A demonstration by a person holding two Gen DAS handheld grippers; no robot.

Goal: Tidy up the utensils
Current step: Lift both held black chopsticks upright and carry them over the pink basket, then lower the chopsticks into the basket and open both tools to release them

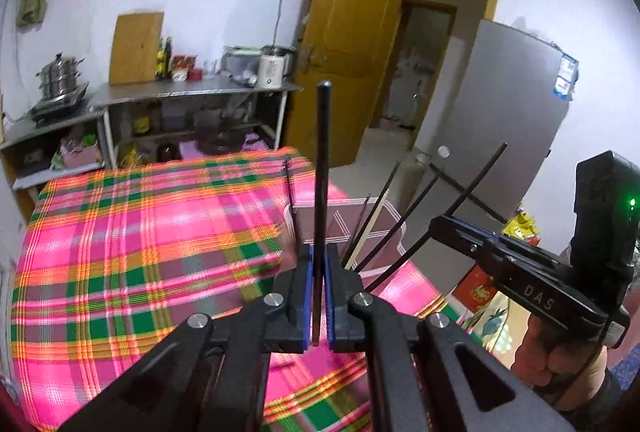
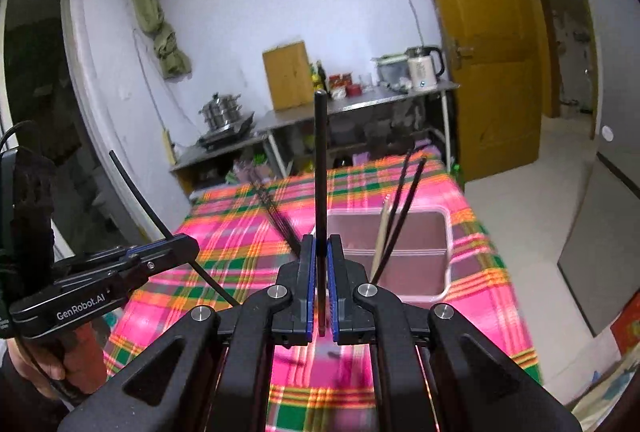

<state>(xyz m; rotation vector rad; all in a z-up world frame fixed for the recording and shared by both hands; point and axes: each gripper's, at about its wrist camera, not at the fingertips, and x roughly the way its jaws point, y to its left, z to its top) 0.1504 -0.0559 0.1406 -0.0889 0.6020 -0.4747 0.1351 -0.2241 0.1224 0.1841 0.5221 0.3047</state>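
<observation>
A: What fills most of my left wrist view?

B: The bench (image 1: 120,252), draped in a pink, green and orange plaid cloth, covers the lower left and middle of the frame. A grey fridge (image 1: 500,104) stands at the right, a yellow door (image 1: 348,32) at upper middle.

A: And the box for the utensils?

B: A pale plastic bin (image 2: 448,232) sits on the cloth, right of centre in my right wrist view. Several chopsticks (image 2: 404,208) lean in it, dark ones and a light one, tips pointing toward the upper part of the frame.

A: My left hand-held gripper?

B: The left hand-held gripper (image 1: 319,260) is at bottom centre of its own view, blue pads pressed together on a single black chopstick (image 1: 322,172) that stands upright between them, its tip reaching the middle of the frame.

A: And the right one?

B: The right hand-held gripper (image 2: 320,252) is clamped the same way on its own black chopstick (image 2: 320,168), also upright at frame centre. In the left view it shows at the right edge, a hand (image 1: 560,344) wrapped round its grip.
</observation>
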